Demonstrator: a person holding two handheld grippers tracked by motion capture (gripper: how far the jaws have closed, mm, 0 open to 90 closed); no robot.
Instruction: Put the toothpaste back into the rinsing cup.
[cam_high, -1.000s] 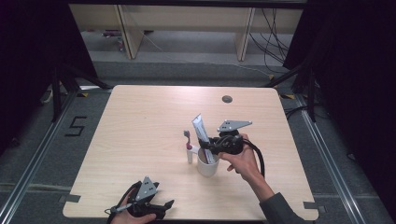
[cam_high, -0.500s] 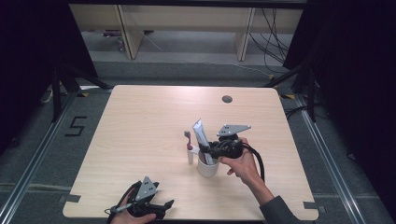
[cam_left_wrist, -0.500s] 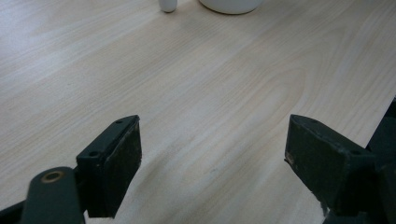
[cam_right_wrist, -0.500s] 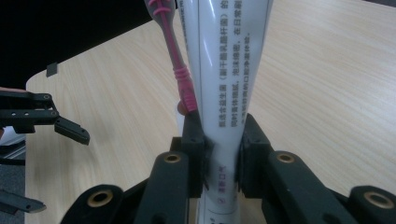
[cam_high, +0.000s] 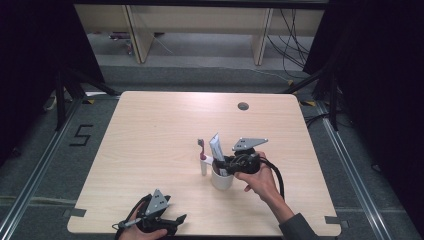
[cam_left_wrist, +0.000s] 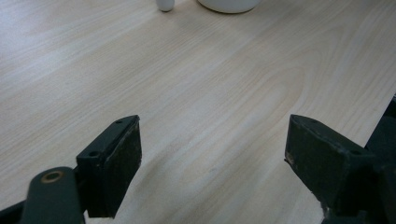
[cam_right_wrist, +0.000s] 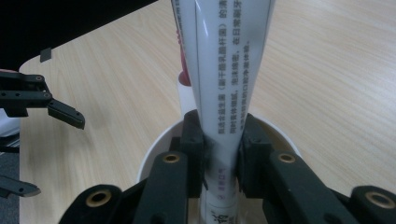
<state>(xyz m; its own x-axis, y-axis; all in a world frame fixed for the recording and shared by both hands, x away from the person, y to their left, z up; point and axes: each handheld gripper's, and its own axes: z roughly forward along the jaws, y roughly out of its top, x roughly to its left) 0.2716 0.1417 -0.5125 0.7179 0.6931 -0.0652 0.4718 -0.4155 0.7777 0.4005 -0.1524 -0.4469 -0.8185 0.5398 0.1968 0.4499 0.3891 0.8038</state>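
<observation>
**Tube clamped over cup**

The right gripper (cam_right_wrist: 219, 149) pinches the white toothpaste tube (cam_right_wrist: 224, 70), which stands upright with its lower end inside the white cup (cam_high: 221, 179) at mid-table. The left gripper (cam_left_wrist: 212, 168) rests near the table's (cam_high: 160, 130) front edge, jaws spread wide, holding nothing

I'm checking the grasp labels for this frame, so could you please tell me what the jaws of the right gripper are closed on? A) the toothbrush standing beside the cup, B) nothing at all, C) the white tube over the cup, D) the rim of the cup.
C: in the right gripper view the jaws of the right gripper press both sides of the white tube above the cup.
</observation>
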